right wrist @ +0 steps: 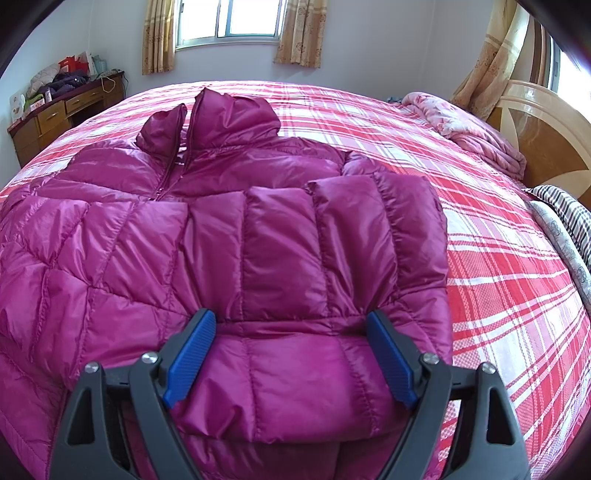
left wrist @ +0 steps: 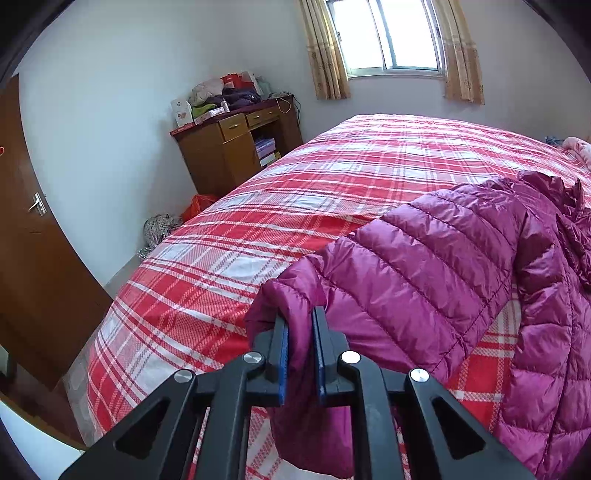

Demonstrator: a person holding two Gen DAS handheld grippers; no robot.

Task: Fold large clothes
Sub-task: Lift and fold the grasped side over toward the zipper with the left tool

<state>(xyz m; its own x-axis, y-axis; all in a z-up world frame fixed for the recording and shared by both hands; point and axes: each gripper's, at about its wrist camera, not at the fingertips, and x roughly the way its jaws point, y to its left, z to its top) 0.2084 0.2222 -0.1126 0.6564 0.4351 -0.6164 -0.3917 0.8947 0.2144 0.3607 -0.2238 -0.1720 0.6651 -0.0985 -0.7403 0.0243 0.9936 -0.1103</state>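
1. Your magenta quilted puffer jacket lies front-up on the red plaid bed cover; its right sleeve already lies folded across the chest.
2. Your left gripper is clenched on the other sleeve's cuff, held off the cover.
3. Your right gripper is released, jaws wide over the folded sleeve.
4. Left to do, I judge: second sleeve, then the body folds.

Cluttered wooden desk, curtained window

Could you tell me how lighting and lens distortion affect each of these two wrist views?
Left wrist view: window blown out white, bed edges bowed by fisheye. Right wrist view: daylight glare sheens the magenta puffer jacket, corners vignetted black, focus sharp throughout.
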